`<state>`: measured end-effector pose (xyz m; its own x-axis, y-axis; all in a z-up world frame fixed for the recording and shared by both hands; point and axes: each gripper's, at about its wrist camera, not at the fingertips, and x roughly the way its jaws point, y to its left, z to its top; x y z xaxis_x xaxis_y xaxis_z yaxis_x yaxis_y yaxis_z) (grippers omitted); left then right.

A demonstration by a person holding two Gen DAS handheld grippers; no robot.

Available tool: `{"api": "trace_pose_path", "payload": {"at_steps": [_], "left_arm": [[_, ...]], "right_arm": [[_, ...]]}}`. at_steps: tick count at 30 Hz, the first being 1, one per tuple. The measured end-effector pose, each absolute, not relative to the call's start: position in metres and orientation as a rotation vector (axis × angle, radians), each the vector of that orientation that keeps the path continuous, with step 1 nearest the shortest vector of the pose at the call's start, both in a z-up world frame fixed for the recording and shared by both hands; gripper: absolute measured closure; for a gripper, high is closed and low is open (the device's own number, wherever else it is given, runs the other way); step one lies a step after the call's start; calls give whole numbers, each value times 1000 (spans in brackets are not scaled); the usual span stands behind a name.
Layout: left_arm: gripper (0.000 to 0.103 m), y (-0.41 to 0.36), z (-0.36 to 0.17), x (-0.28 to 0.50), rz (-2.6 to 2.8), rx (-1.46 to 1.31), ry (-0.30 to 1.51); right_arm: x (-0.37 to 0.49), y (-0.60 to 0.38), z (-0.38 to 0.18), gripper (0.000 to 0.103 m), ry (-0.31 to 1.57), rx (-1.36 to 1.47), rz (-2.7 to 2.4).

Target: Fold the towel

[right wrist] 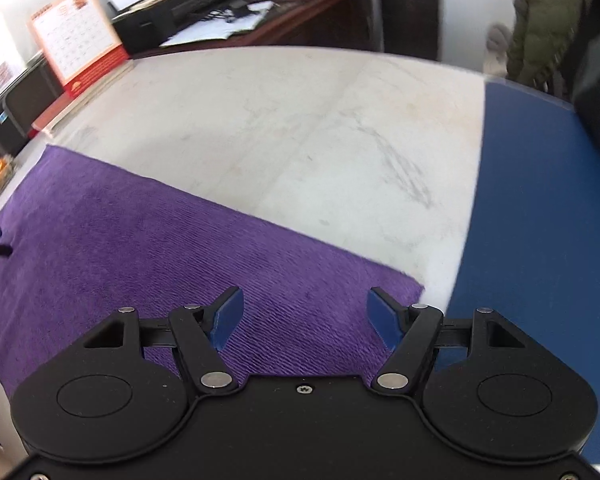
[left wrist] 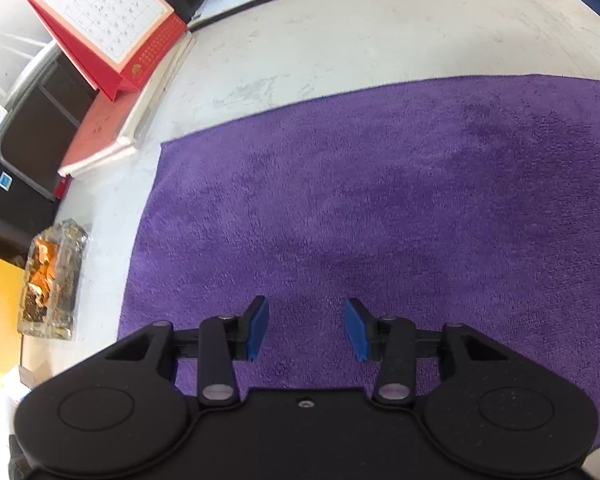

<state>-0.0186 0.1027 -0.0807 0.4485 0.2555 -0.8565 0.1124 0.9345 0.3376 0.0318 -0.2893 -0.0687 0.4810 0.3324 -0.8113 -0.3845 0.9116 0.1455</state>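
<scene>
— Office clutter rings the pale, scuffed desk (right wrist: 300, 120): a red desk calendar (left wrist: 104, 28) propped on a stack of books, a glass block with orange flecks (left wrist: 52, 280) at the near left corner, a blue mat (right wrist: 540, 220) off to the right. Where's the towel?

— Spread flat in the middle. That purple terry towel (left wrist: 380, 200) lies smooth on the desk, one layer as far as I can see, its far edge straight, its right corner just short of the blue mat.

— And the claws?

— Both released, nothing between the blue pads. The left claw (left wrist: 306, 330) hangs over the towel's near left part; the right claw (right wrist: 304, 320) over the near right part, close to that corner. Neither appears to touch cloth yet.

— So the fold hasn't started?

— Not by my reading. The step in hand looks like taking the near edge. To do it well, I'd say each claw should come down at its own corner and pinch only the top hem, not bunch the pile.

— Anything else?

— Lift both ends evenly and carry them together to the far edge, so the hems line up and no crease runs diagonal.
</scene>
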Motion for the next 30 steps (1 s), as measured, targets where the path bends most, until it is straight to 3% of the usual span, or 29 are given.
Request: {"api": "trace_pose_path", "payload": {"at_steps": [10,30], "left_arm": [[63,99,-86,-5,84,388,1101],[63,100,-84,12,58,358,1090]], "right_arm": [[23,-260,-86,34,1008,-232,448],[69,-284,-86,26,1033,-233,428]]}}
